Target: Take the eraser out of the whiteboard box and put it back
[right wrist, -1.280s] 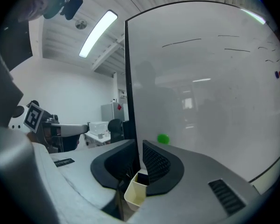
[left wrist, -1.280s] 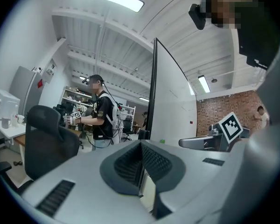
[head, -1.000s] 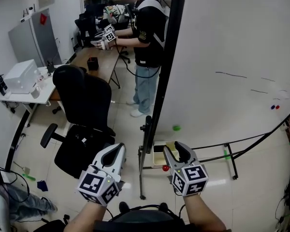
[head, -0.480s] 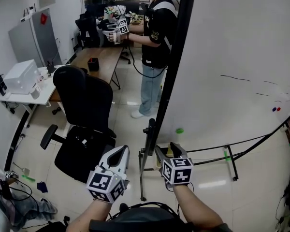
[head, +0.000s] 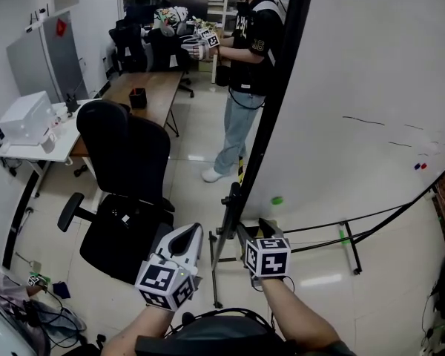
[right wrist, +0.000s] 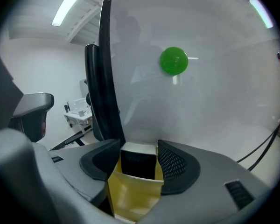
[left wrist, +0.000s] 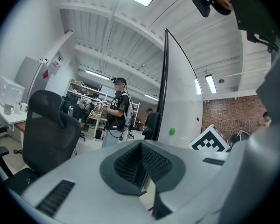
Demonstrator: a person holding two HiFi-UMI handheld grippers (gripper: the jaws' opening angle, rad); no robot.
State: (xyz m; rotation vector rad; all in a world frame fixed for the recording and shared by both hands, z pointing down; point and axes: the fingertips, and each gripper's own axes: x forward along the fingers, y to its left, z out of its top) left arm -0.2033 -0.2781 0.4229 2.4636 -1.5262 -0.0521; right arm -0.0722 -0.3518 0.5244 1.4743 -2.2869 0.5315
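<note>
In the right gripper view, the eraser (right wrist: 138,164), a black block with a white top, sits upright in the yellow whiteboard box (right wrist: 130,195) at the foot of the whiteboard (right wrist: 210,106). My right gripper (right wrist: 137,158) is open; its pads stand on either side of the eraser without pressing it. The head view shows the right gripper (head: 254,228) low by the board's black frame post (head: 271,117), covering box and eraser. My left gripper (head: 187,233) hangs beside it to the left, holding nothing. In the left gripper view, the left gripper (left wrist: 141,160) has its pads together.
A green magnet (head: 277,200) sticks low on the whiteboard (head: 371,87). A black office chair (head: 126,169) stands to the left. Behind it are a wooden desk (head: 144,95) and a person (head: 248,73) holding grippers. The board's stand legs (head: 348,247) spread over the floor.
Both grippers have sunk lower. The right one moved left and tipped down over the box, its jaws now wide round the eraser. The person at the back shifted right.
</note>
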